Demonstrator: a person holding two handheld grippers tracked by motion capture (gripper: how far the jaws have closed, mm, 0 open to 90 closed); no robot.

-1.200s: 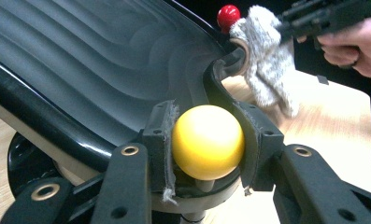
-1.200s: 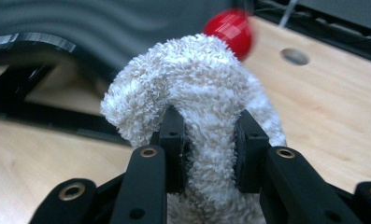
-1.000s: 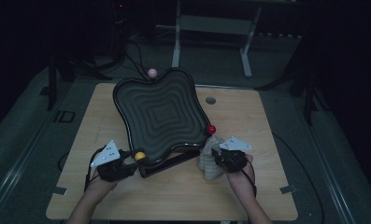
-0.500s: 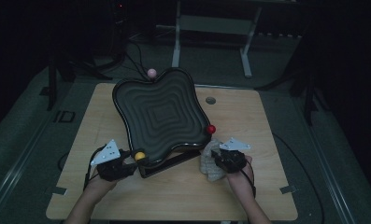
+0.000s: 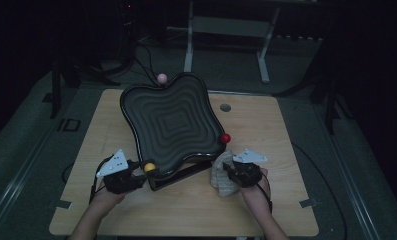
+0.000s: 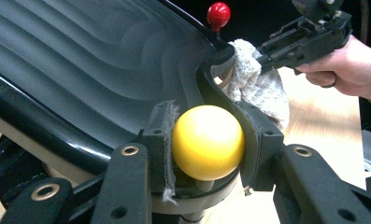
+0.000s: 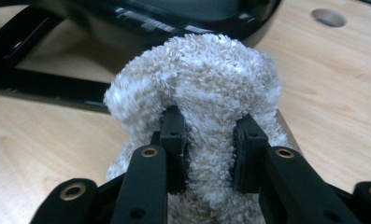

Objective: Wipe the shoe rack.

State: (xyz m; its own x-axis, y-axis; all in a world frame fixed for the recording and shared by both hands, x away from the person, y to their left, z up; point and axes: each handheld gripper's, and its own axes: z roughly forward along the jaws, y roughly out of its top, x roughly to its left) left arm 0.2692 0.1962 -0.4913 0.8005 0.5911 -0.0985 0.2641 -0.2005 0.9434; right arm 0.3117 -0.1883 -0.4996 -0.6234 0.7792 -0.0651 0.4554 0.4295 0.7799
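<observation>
At the left of the wooden tabletop [image 5: 266,125] the left hand [image 5: 102,199] holds the left tool [image 5: 136,172], and its two jaws pinch a yellow ball [image 6: 207,142] that sits on a short stem at the near left corner of a black wavy tray [image 5: 171,125]. In the left gripper view the padded fingers [image 6: 162,140] press against both sides of the ball, with the ridged surface of the tray rising behind it. The tray stands tilted on a dark frame [image 5: 178,176], its near edge low and its far edge raised. A pink ball [image 5: 162,78] sits at the far left corner and a red ball [image 5: 226,138] at the right corner. Just right of the tray's near edge a pale fluffy cloth [image 5: 223,172] hangs bunched up, touching the tray rim in the left gripper view. The right tool [image 5: 232,172], held by the right hand [image 5: 256,190], is clamped on that cloth; in the right gripper view its jaws bite into the nap from both sides, with the cloth bulging above them. A round hole [image 5: 225,107] lies in the tabletop beyond the tray.
</observation>
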